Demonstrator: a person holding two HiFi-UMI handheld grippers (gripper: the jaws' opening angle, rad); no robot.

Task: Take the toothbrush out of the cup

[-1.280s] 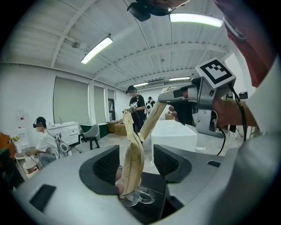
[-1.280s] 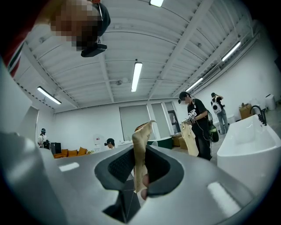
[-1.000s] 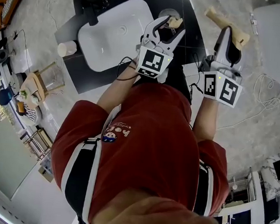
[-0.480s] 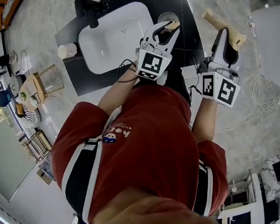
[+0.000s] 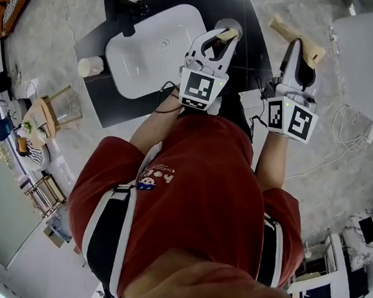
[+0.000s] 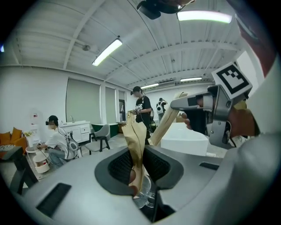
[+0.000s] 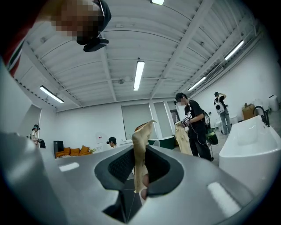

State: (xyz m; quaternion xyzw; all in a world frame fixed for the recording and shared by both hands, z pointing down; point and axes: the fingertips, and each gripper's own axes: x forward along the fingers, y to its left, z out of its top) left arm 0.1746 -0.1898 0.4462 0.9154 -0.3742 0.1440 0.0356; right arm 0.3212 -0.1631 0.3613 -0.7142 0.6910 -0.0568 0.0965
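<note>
L tongs (image 6: 140, 173), just closed in, clamp brush (image 6: 134, 136) handle above cup (image 6: 147, 200) at 12 o'clock: grip set for straight lift-out. R tongs (image 7: 141, 176) clamp 2nd brush (image 7: 141, 140), parked at 3 o'clock.

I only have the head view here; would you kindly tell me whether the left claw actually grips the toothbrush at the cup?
Observer: Yes: in the left gripper view the left claw has just been closing, and its pads press the tan toothbrush between them.
Operator: Thank you; where is the cup?
Observer: The clear cup shows just below those jaws.
Operator: And the right claw?
Observer: The right gripper view shows the right claw clamped on a similar tan piece.
</note>
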